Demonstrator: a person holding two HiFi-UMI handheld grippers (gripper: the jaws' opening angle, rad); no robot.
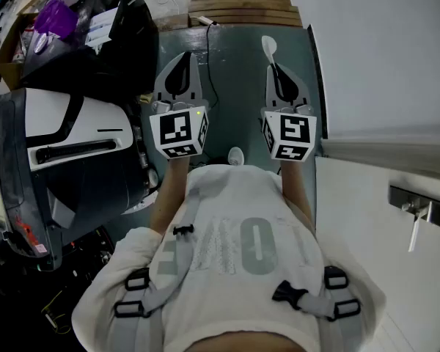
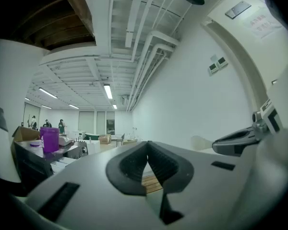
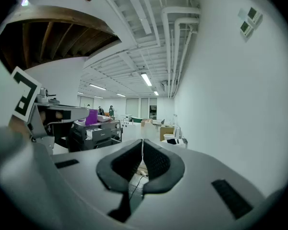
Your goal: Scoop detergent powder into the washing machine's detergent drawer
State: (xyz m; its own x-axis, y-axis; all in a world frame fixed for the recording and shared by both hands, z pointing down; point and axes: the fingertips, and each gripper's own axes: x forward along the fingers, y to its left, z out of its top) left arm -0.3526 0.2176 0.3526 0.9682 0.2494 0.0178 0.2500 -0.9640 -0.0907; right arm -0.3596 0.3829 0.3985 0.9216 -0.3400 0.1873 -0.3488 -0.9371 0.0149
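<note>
Looking down, a grey-green floor [image 1: 235,64] is seen between a white wall [image 1: 374,50] on the right and a big dark and white machine [image 1: 66,134] on the left; whether this is the washing machine cannot be told, and no drawer can be made out. A white surface with a metal handle [image 1: 422,207] is seen at the lower right. Wooden slats [image 1: 242,9] are laid at the far end of the floor. Both grippers are held out side by side above the floor, well apart. The left gripper [image 1: 180,59] is closed with its pads met, and nothing is held in it. The right gripper [image 1: 279,72] is closed on a white scoop [image 1: 268,47], whose bowl is pointed forward past the tips.
</note>
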